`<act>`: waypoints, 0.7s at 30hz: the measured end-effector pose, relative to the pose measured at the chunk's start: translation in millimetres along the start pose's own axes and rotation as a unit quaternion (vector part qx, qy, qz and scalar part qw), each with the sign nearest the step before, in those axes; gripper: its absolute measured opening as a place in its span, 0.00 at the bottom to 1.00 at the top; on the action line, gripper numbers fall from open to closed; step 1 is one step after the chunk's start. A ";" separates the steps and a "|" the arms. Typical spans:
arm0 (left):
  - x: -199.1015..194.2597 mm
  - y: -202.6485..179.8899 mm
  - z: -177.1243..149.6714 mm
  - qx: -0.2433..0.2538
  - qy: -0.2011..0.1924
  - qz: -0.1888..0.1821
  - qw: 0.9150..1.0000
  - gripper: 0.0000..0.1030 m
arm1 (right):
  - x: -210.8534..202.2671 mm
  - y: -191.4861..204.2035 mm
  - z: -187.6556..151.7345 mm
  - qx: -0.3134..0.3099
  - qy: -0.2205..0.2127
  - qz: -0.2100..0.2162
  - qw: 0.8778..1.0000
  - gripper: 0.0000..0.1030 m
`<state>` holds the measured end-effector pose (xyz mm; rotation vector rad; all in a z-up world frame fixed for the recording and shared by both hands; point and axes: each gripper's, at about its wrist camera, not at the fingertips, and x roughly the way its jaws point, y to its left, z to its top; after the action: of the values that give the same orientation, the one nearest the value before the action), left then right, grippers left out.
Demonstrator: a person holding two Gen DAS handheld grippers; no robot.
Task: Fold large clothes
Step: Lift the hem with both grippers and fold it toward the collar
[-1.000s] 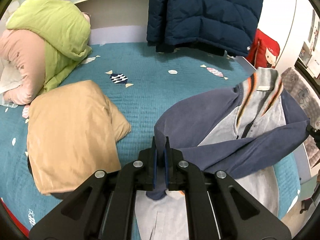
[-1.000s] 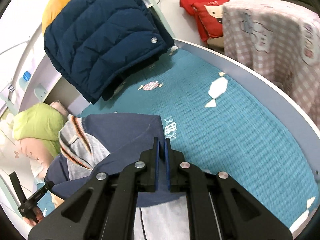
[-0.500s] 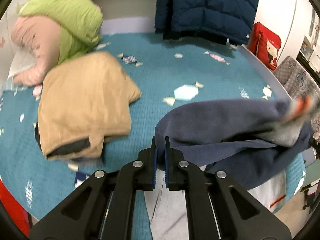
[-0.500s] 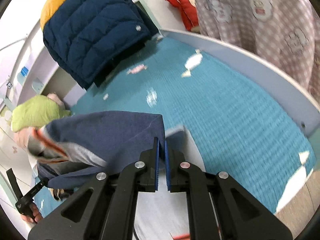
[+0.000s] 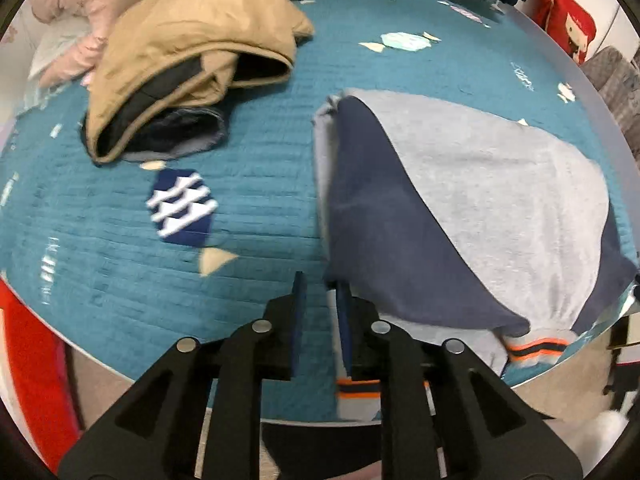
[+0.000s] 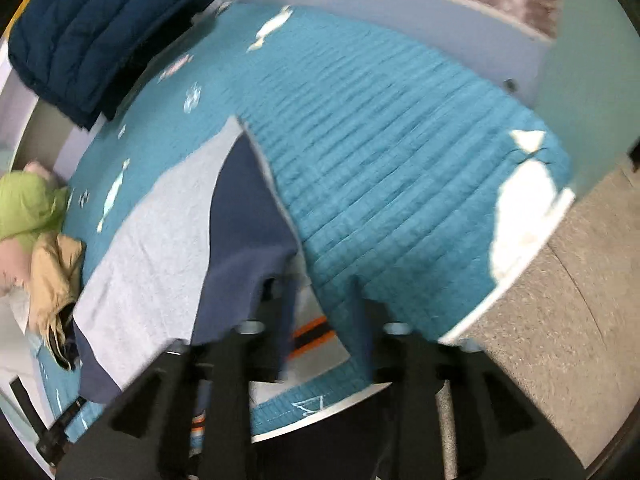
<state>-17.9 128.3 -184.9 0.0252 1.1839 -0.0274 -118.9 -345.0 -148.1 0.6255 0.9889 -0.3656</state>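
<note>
The grey and navy sweatshirt [image 5: 472,200] lies folded over on the teal bed cover [image 5: 256,216], right half of the left wrist frame, with its orange-striped hem [image 5: 536,348] at the bed's near edge. The left hand-held gripper [image 5: 320,296] has its jaws opening, a small gap, the fabric edge just beside the right pad and nothing pinched. The right hand-held gripper [image 6: 324,296] is blurry, its jaws spreading too, with a navy sleeve draped over its left finger. A tan jacket [image 5: 192,52] sits upper left, apart from it.
</note>
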 end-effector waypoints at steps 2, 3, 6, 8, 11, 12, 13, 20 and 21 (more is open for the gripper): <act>-12.8 3.1 2.0 0.009 -0.011 0.003 1.000 0.31 | -16.7 13.7 9.3 -0.030 -0.031 -0.001 0.999 0.45; -20.8 3.9 4.5 0.011 -0.020 0.004 1.000 0.39 | -22.3 21.3 12.2 -0.044 -0.042 0.003 0.998 0.45; -42.0 0.0 19.1 0.018 -0.047 -0.019 0.999 0.53 | -26.4 47.0 22.3 -0.070 -0.057 0.009 0.996 0.44; -51.4 -9.0 25.5 0.034 -0.058 -0.047 0.997 0.53 | -21.3 64.8 23.0 -0.097 -0.058 0.017 0.993 0.39; -42.8 -22.1 35.2 0.044 -0.057 -0.088 0.993 0.52 | 14.0 74.5 23.2 -0.101 -0.013 -0.009 0.995 0.27; -28.4 -26.5 36.6 0.045 -0.036 -0.088 0.995 0.51 | 25.5 71.2 20.9 -0.092 0.007 -0.009 0.996 0.25; -14.6 -27.6 35.2 0.038 -0.015 -0.081 0.996 0.38 | 41.8 64.7 15.6 -0.073 0.038 -0.014 0.997 0.25; 66.2 13.9 5.5 -0.073 0.132 -0.110 0.983 0.05 | 70.2 42.1 -18.6 -0.061 0.092 -0.053 0.992 0.20; 64.9 14.8 7.2 -0.069 0.133 -0.105 0.983 0.05 | 69.9 41.8 -17.9 -0.054 0.097 -0.054 0.992 0.20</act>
<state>13.7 142.3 -242.2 -0.2242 1.4496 -0.1315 -71.9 -302.0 -201.9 0.5175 1.2242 -0.3492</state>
